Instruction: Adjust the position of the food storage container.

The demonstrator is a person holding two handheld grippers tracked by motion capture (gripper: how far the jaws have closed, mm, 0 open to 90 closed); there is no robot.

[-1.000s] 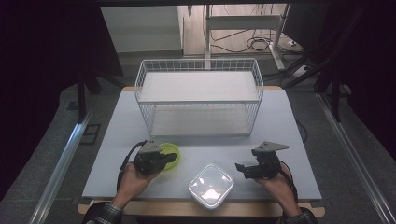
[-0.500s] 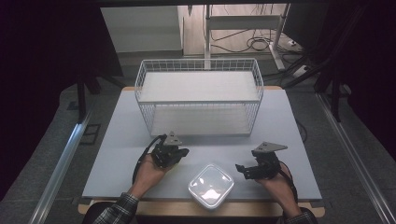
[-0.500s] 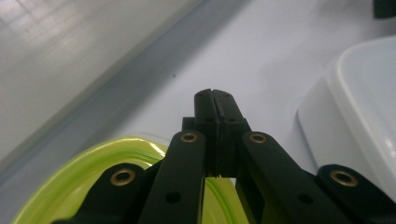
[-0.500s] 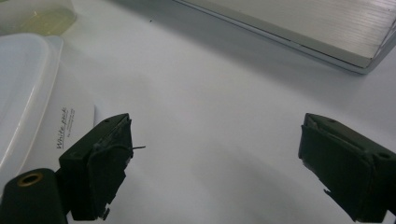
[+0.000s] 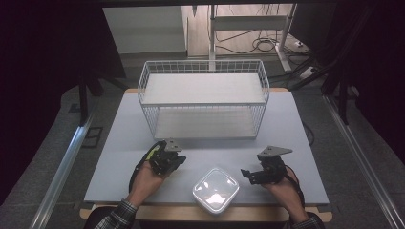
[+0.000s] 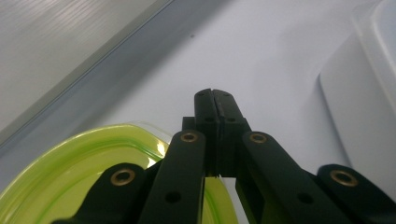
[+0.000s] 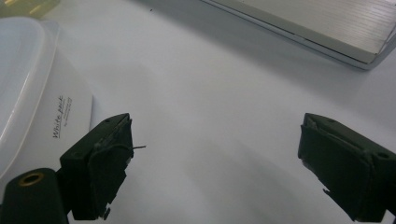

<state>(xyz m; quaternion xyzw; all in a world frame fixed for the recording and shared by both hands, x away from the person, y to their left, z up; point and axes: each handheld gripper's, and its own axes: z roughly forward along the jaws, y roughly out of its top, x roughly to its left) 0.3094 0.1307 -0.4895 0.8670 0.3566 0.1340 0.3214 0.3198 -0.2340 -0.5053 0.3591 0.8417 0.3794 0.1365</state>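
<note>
Now green lid [image 6: 79, 177] under closed left jaws.

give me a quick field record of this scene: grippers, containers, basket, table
left gripper: jaws shut, clamped on the rim of the green container
right gripper: jaws open, nothing between them, low over the table beside the white container
white container: lidded, at the table's near edge between the hands
wire basket: white, at the far side
table: pale grey top
</note>
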